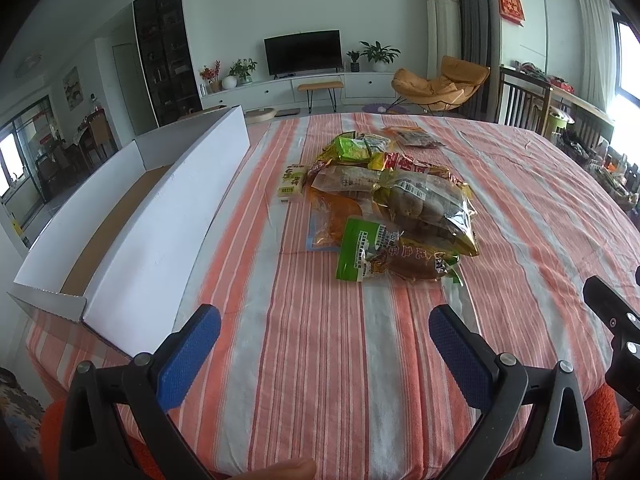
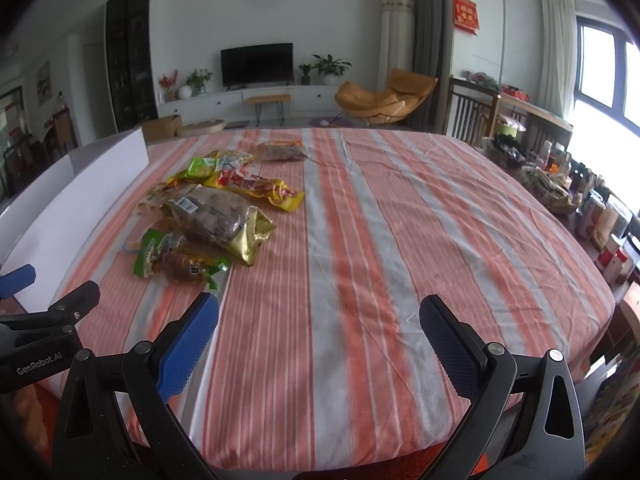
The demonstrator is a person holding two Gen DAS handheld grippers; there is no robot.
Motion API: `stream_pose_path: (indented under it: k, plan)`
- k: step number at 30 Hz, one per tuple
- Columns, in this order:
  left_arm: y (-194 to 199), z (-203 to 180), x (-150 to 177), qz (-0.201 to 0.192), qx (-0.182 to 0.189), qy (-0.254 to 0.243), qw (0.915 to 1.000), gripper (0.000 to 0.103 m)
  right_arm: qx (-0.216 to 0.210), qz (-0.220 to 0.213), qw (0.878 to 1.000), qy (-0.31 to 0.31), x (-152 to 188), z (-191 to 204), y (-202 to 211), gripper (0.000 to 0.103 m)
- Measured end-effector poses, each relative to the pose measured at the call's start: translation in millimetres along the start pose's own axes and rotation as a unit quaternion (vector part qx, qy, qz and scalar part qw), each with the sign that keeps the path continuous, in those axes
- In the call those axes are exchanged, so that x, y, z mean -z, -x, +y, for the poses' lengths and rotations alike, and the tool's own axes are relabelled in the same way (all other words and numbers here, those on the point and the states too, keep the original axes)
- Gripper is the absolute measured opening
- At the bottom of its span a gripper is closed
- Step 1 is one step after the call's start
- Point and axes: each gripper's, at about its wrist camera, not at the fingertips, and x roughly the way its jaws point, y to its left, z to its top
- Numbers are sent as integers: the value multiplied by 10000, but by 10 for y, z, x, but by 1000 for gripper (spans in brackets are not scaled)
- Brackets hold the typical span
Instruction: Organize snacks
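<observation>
"GenRobot.AI" printed on left claw [image 2: 18, 280] body; snack labels illegible.

Right hand-held gripper [image 2: 319, 320] hovers over bare striped cloth [image 2: 360, 240] at the near bench edge, blue pads [image 2: 188, 344] wide apart, nothing between them. Snack pile [image 2: 216, 208] sits ahead-left: green packet [image 2: 160, 252] nearest, clear gold-edged bag [image 2: 224, 220] behind it, yellow-red packet [image 2: 260, 190] further back. One packet [image 2: 282, 151] lies apart at the far end. White box wall [image 2: 80, 192] along the left. Left hand-held gripper's body [image 2: 44, 336] at left edge, its finger spacing not readable.
</observation>
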Motion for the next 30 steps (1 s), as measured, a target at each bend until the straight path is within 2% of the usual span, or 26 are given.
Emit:
stream_pose_path:
  k: [13, 20, 30]
  plan:
    - [16, 47, 55, 16, 74, -39, 10000, 103, 20, 51, 9999, 89, 12, 55, 34, 102]
    - [72, 132, 127, -2, 244, -45, 9997, 103, 79, 316, 9995, 13, 37, 121, 46, 102]
    - [296, 200, 179, -173, 747, -10, 9971, 103, 545, 46, 9985, 32, 15, 154, 619, 102]
